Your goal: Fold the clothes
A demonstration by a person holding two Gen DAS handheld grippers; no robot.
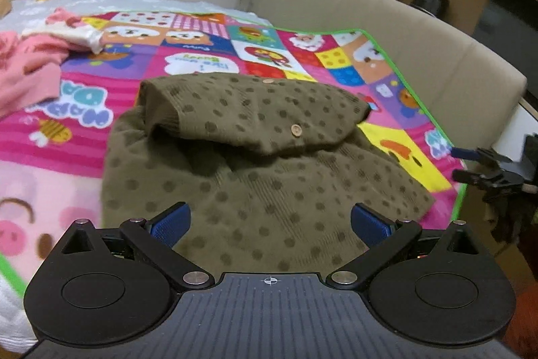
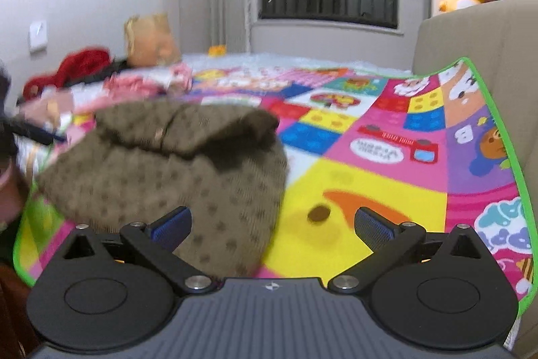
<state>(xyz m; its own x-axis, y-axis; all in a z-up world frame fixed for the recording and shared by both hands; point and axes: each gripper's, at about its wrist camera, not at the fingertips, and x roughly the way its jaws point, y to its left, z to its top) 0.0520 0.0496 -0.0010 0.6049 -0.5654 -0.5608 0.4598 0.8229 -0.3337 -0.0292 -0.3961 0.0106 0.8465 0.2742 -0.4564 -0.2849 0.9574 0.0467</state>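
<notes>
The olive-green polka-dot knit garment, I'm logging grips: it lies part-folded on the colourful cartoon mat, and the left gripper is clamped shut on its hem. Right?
Not quite. The olive-green polka-dot knit garment does lie part-folded on the colourful cartoon mat, but the left gripper is open, holding nothing, as the left wrist view shows.

Matt ribbed olive knit garment (image 1: 255, 164) lies on a smooth printed mat (image 1: 201, 63).

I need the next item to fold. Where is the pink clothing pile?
In the left wrist view, the pink clothing pile lies far left on the colourful mat, beyond the olive dotted garment.
</notes>
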